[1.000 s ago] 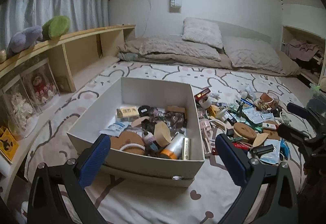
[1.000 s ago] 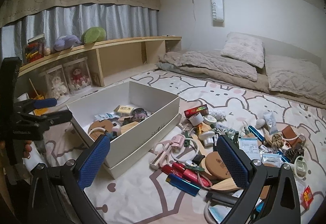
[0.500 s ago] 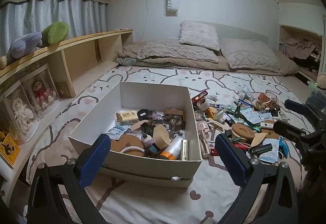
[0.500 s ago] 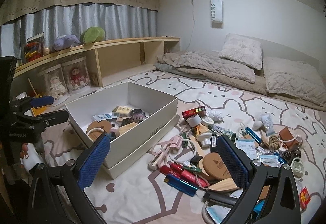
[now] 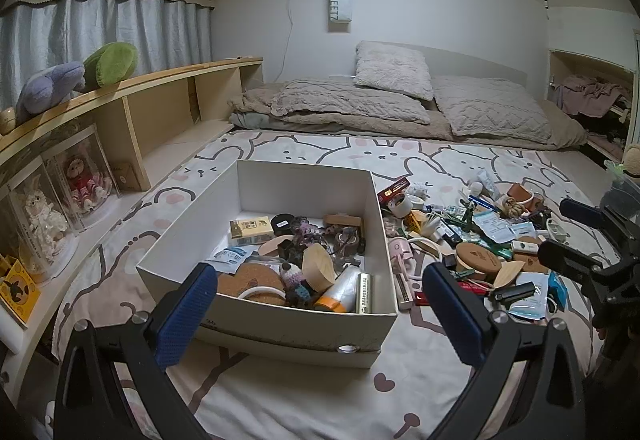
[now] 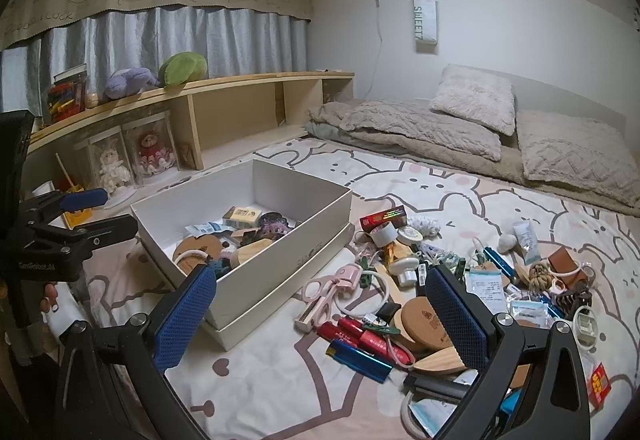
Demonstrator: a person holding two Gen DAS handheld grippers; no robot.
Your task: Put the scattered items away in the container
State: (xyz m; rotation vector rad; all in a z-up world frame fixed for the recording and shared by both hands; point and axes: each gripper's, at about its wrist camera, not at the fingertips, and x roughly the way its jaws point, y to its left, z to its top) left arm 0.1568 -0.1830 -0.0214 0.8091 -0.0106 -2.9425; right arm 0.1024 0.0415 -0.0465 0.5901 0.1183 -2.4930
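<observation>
Above the near edge of the bedspread (image 5: 304,392), the left gripper (image 5: 320,310) hovers level before the white box (image 5: 304,316), fingers spread wide and empty. The right gripper (image 6: 320,314), equally spread and empty, hangs over the scattered items (image 6: 420,292) lying just right of the box. Only the right view shows the red tubes (image 6: 360,332) and blue tube (image 6: 358,356); only the left shows the side shelf with clothes (image 5: 588,96).

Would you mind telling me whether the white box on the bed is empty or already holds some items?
Partly filled. The white box holds a cork coaster and a gold tube among other items; its far end shows bare floor.
</observation>
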